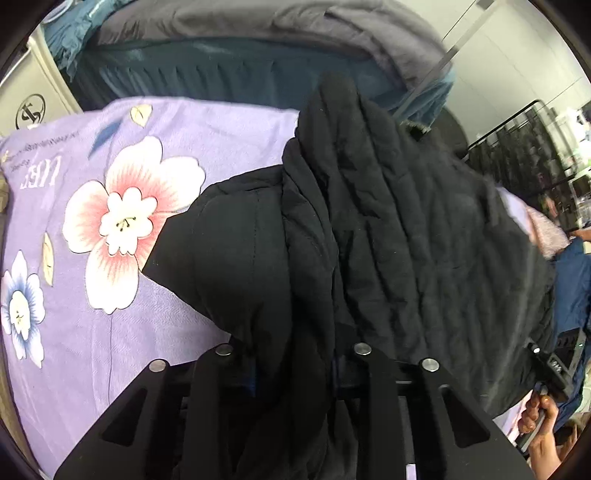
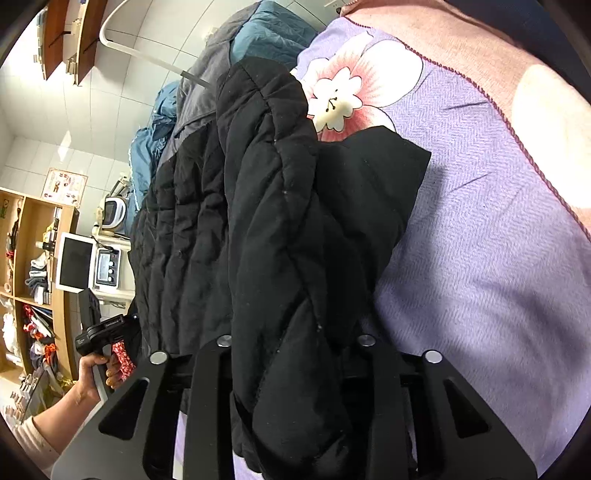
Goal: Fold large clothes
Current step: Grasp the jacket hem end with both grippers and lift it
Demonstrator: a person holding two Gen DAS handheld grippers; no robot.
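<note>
A: Start at the claws. What does each have?

B: The left gripper (image 1: 291,373) is closed down on a thick bunch of the black quilted padded jacket (image 1: 369,229); the fabric fills the gap between its fingers. The right gripper (image 2: 295,369) is clamped the same way on another bunch of that jacket (image 2: 266,206).

A: And which way does the jacket run from them?

B: Forward and away from both claws. Its long axis lies roughly along each claw's fingers, with the lifted fold rising ahead and the rest draped over the lilac flowered woven blanket (image 1: 92,280). In the right wrist view the bare blanket (image 2: 480,258) spreads to the right of the jacket, toward its pink stitched edge.

A: Which hand is nearer the free part?

B: I judge neither clearly; both grip one end side by side. A black panel sticks out flat onto the blanket beyond the fold, so the coming move probably carries the held edge toward it.

A: Counts?

B: One jacket, two grippers, one blanket. Beyond the blanket's far edge, one grey cover (image 1: 258,18) over teal bedding (image 1: 221,70).
</note>
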